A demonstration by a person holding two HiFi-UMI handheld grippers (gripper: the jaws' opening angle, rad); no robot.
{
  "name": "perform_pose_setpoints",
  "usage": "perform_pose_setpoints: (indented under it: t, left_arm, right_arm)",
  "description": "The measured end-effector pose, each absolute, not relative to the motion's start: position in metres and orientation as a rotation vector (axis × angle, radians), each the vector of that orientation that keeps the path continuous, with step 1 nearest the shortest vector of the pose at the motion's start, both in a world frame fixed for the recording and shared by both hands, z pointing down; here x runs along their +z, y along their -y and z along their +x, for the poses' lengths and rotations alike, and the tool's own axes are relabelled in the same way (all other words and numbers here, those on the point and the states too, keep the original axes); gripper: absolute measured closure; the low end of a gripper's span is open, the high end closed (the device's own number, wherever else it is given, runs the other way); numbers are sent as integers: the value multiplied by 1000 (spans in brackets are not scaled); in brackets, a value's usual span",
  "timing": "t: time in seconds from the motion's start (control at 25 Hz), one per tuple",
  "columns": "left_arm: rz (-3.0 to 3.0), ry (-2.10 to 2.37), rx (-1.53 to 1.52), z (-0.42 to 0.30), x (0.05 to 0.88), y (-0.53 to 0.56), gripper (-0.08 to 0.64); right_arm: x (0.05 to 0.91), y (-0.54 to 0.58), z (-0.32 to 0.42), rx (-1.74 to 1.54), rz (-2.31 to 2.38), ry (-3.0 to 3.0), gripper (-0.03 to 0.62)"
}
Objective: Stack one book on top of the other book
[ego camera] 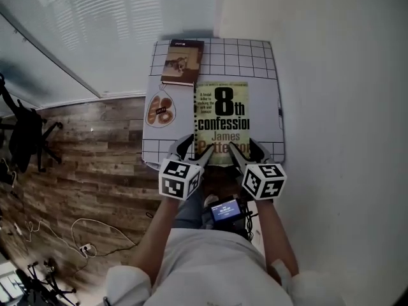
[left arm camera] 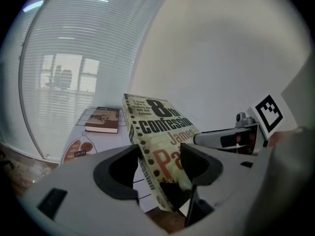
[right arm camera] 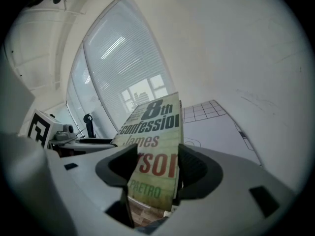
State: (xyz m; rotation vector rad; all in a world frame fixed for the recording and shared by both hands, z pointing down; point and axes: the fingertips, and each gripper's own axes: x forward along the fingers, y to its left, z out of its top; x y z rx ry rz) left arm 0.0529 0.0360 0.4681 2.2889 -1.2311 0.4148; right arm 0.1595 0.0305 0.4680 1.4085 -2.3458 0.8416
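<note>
The left hand-held gripper [ego camera: 196, 150] and right hand-held gripper [ego camera: 247, 150] each pinch the large book's [ego camera: 220, 116] near edge; the small book [ego camera: 183, 61] lies beyond.

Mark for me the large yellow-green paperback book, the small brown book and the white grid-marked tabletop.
Yellow-green paperback book [ego camera: 221, 116]: head view, middle of its front cover.
Small brown book [ego camera: 183, 61]: head view, middle of its cover.
White grid-marked tabletop [ego camera: 255, 59]: head view, bare far-right part.
</note>
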Motion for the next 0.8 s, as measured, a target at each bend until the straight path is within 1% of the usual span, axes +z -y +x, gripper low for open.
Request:
perform_pose_setpoints:
  t: [0.48, 0.8]
  left_arm:
    - [2244, 1302, 436, 29, 456, -55, 290]
    - [2224, 1302, 454, 1, 463, -41, 290]
  right_arm:
    - [459, -44, 136, 827, 1289, 2419, 331]
    - [466, -29, 107, 855, 1265, 2417, 333]
